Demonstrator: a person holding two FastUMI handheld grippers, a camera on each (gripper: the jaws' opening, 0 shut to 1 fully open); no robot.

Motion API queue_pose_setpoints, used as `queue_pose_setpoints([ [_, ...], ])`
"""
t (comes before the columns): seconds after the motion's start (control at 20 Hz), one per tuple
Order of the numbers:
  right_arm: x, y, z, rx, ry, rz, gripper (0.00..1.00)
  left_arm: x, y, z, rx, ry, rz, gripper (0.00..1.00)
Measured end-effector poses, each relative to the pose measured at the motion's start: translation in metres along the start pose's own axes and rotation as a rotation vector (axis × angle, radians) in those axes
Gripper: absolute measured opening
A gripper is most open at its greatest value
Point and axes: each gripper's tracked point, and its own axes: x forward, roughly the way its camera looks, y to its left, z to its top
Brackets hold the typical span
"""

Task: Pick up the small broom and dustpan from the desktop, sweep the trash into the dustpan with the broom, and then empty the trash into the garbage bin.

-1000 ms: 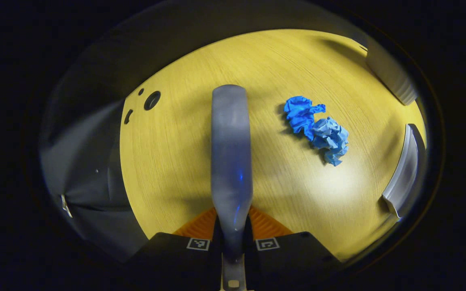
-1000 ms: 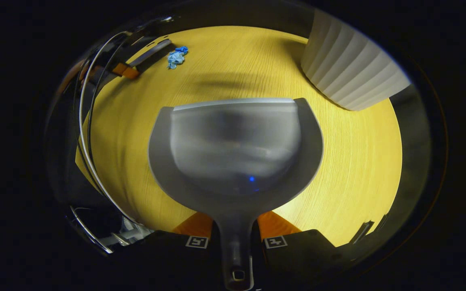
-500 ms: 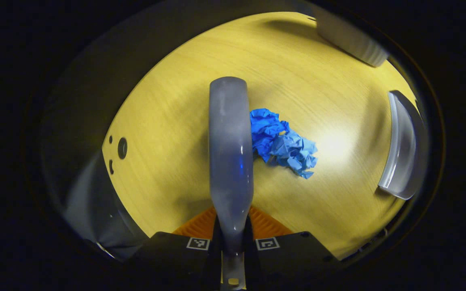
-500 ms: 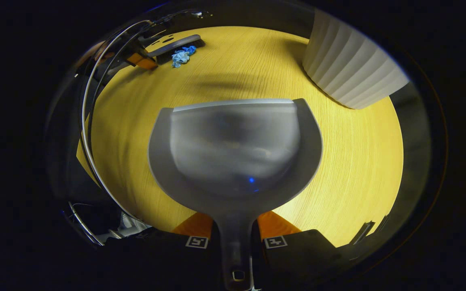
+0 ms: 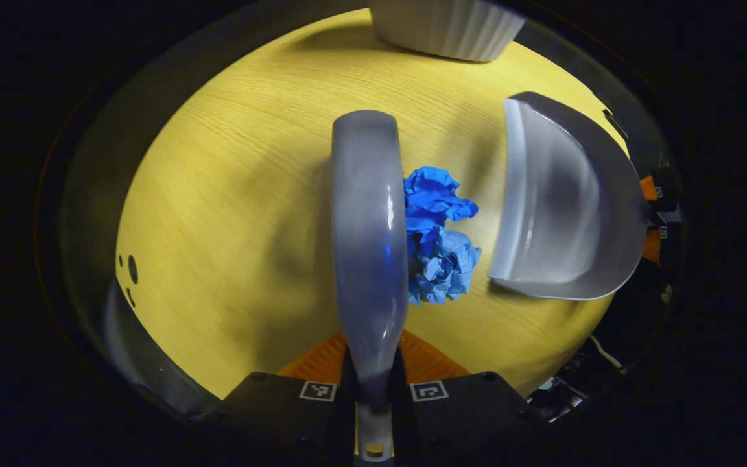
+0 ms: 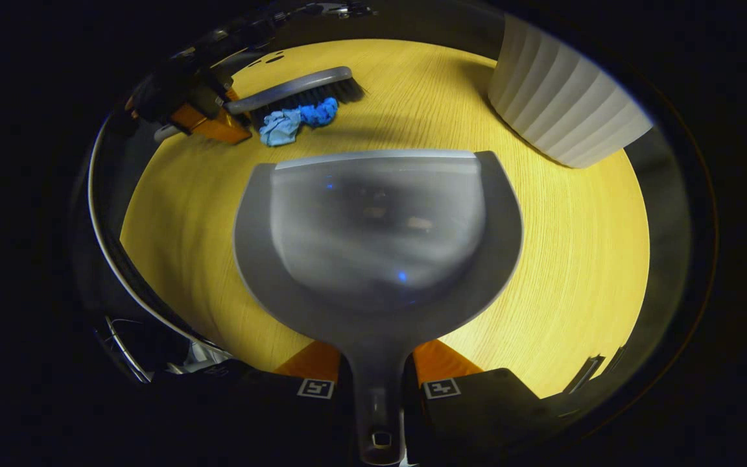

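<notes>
My left gripper [image 5: 373, 363] is shut on the handle of the small grey broom [image 5: 368, 227], which runs up the middle of the left gripper view. Two crumpled blue paper wads [image 5: 438, 237] lie against the broom's right side on the yellow desktop [image 5: 231, 194]. The grey dustpan [image 5: 565, 207] lies just right of the wads, its open lip facing them. My right gripper [image 6: 377, 373] is shut on the dustpan's handle, with the pan [image 6: 377, 227] spreading ahead of it. Beyond the pan's lip, the right gripper view has the broom [image 6: 302, 87], the wads [image 6: 296, 120] and the left gripper [image 6: 208, 123].
A white ribbed garbage bin [image 6: 561, 104] stands on the desktop at the upper right of the right gripper view, and at the top of the left gripper view [image 5: 445, 26]. Small dark holes [image 5: 130, 269] mark the desktop near its left edge.
The broom has swept sideways into the blue wads and pushed them toward the dustpan. The dustpan and bin have come much closer in the left gripper view. The right gripper has barely moved.
</notes>
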Motion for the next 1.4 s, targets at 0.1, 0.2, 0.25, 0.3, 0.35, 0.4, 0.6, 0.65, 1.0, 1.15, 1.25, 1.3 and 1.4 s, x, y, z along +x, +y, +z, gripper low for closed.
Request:
queue_pose_setpoints([
  [0.1,0.001,-0.001,0.0,-0.011,0.001,0.003,0.35,0.0,-0.019,0.002,-0.004,-0.002,-0.03,0.28],
  [0.2,-0.002,-0.001,-0.001,-0.024,-0.003,0.009,0.35,-0.003,-0.032,0.005,-0.009,-0.001,-0.059,0.27],
  [0.25,-0.002,-0.002,-0.001,-0.03,-0.005,0.01,0.35,-0.006,-0.039,0.006,-0.011,0.0,-0.076,0.27],
  [0.3,-0.002,-0.003,-0.001,-0.032,-0.008,0.012,0.35,-0.008,-0.049,0.007,-0.017,0.004,-0.101,0.27],
  [0.35,0.0,-0.003,-0.001,-0.029,-0.012,0.012,0.35,-0.007,-0.062,0.006,-0.026,0.016,-0.131,0.27],
  [0.4,0.0,-0.003,0.0,-0.023,-0.018,0.012,0.35,-0.009,-0.073,0.004,-0.034,0.025,-0.165,0.27],
  [0.6,0.002,-0.003,0.002,-0.018,-0.042,0.011,0.35,-0.019,-0.104,0.0,-0.078,0.017,-0.289,0.27],
  [0.65,0.002,-0.002,0.001,-0.017,-0.047,0.011,0.35,-0.022,-0.109,-0.002,-0.089,0.012,-0.316,0.29],
  [1.0,0.001,-0.009,0.002,-0.029,-0.09,0.03,0.35,-0.046,-0.105,-0.014,-0.216,-0.109,-0.243,0.27],
  [1.15,0.002,-0.008,0.004,-0.043,-0.099,0.09,0.35,-0.057,-0.108,-0.017,-0.333,-0.186,-0.207,0.26],
  [1.25,0.002,-0.012,0.008,-0.082,-0.111,0.097,0.35,-0.061,-0.108,-0.021,-0.438,-0.238,-0.197,0.26],
  [1.3,0.0,-0.012,0.01,-0.109,-0.121,0.103,0.35,-0.064,-0.105,-0.026,-0.495,-0.266,-0.193,0.26],
  [1.4,0.001,-0.017,0.016,-0.144,-0.136,0.124,0.35,-0.061,-0.107,-0.036,-0.602,-0.276,-0.215,0.25],
])
